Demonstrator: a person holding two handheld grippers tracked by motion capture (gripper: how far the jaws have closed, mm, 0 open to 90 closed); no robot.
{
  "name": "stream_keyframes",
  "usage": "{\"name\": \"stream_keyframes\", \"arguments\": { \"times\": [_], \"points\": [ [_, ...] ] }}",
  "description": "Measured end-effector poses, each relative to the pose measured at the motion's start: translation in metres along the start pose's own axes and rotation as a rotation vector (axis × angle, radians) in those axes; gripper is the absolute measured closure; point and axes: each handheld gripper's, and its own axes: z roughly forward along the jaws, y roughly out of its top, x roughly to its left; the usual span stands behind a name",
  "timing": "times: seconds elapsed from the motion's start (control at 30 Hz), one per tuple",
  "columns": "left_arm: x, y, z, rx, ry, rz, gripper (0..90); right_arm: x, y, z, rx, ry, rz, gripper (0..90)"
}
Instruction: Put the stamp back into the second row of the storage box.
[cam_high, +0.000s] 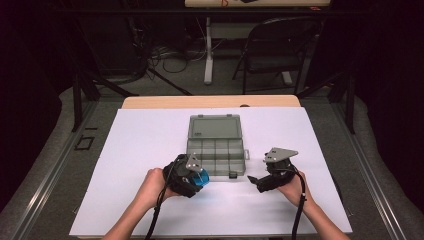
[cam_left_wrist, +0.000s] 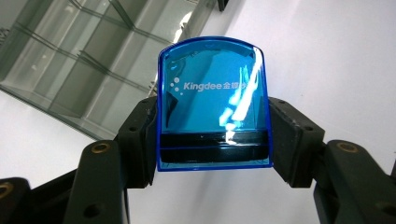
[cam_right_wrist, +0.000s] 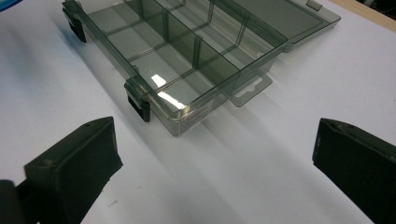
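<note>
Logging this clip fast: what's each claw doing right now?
Left claw: closed on the blue translucent case.
Right claw: open, holding nothing, facing the compartment box.

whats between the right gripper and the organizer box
Nothing: in the right gripper view, only bare white table sheet lies between the open right gripper and the organizer box.
</note>
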Motion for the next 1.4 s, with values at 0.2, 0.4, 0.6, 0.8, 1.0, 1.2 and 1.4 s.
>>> {"name": "stream_keyframes", "arguments": {
  "times": [0.2,0.4,0.6,0.8,1.0,1.2,1.4],
  "points": [
    [0.005,0.004,-0.004,-0.012,0.006,0.015,41.1,0.000,0.000,0.000,-0.009,-0.003,0.000,0.0],
    [0.010,0.009,-0.005,-0.012,0.016,0.037,41.1,0.000,0.000,0.000,-0.010,-0.006,0.005,0.0],
    [0.017,0.016,-0.007,-0.019,0.018,0.060,41.1,0.000,0.000,0.000,-0.009,-0.006,0.001,0.0],
    [0.022,0.022,-0.005,-0.022,0.015,0.085,41.1,0.000,0.000,0.000,-0.009,-0.004,0.005,0.0],
    [0.027,0.028,-0.003,-0.025,0.015,0.099,41.1,0.000,0.000,0.000,-0.010,-0.005,0.005,0.0],
    [0.031,0.034,-0.003,-0.027,0.014,0.117,41.1,0.000,0.000,0.000,-0.014,-0.002,0.005,0.0],
    [0.036,0.039,-0.002,-0.037,0.005,0.138,41.1,0.001,0.001,0.001,-0.009,0.001,-0.002,0.0]
  ]
}}
